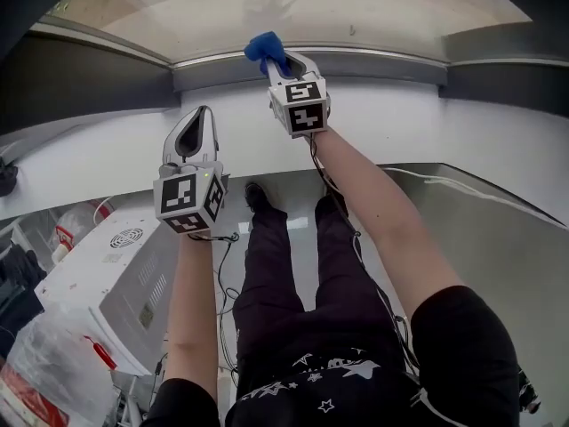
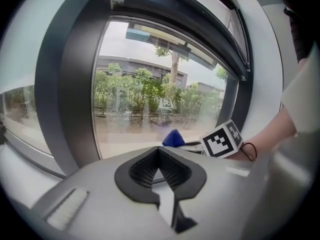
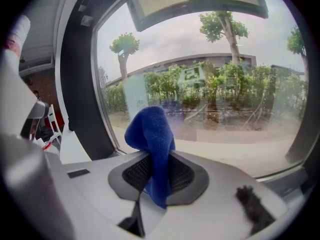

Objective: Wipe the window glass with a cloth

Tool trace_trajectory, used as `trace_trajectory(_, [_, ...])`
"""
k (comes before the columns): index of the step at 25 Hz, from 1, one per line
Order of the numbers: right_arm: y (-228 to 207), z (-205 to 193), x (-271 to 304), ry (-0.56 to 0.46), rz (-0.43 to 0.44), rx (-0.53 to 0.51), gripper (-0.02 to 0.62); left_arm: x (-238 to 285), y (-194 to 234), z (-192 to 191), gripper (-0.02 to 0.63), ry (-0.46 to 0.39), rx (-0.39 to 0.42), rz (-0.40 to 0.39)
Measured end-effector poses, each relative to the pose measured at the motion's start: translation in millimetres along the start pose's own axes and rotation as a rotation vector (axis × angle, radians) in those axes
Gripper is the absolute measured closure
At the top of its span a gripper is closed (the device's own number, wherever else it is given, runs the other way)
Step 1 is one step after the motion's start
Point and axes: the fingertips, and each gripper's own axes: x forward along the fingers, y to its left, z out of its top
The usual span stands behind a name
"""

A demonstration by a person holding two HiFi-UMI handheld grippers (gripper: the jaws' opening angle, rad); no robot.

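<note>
A blue cloth (image 3: 152, 144) is pinched in my right gripper (image 3: 156, 171), its bunched top sticking out in front of the jaws. In the head view the right gripper (image 1: 283, 65) reaches to the bottom edge of the window glass (image 1: 293, 7), with the blue cloth (image 1: 264, 48) at the lower frame. The window glass (image 3: 215, 84) fills the right gripper view, showing trees and a building outside. My left gripper (image 1: 194, 140) hangs lower and to the left, over the white sill, shut with nothing between its jaws (image 2: 159, 168). It sees the cloth (image 2: 173, 138) ahead.
A dark window frame (image 1: 98, 74) borders the glass on the left, and a white sill (image 1: 427, 123) runs below it. A white appliance (image 1: 107, 265) and bagged items (image 1: 44, 363) stand on the floor at lower left. Cables trail along my right arm.
</note>
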Motion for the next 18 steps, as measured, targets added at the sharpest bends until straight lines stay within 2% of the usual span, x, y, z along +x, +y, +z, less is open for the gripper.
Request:
trace_trajectory(5, [-77,-4,-43,-0.016,-0.076,0.049,0.522,20,-63,10,0.597,0.011,0.038,-0.057])
trace_trajectory(13, [-208,-16,-118,-0.028,-0.210,0.089,0.522,70,-181,26,0.597,0.025,0.098,-0.190])
trace_trajectory(18, [-296,-28,-161,-0.049,-0.317,0.181,0.522,101,-247,35,0.597,0.033,0.127,-0.248])
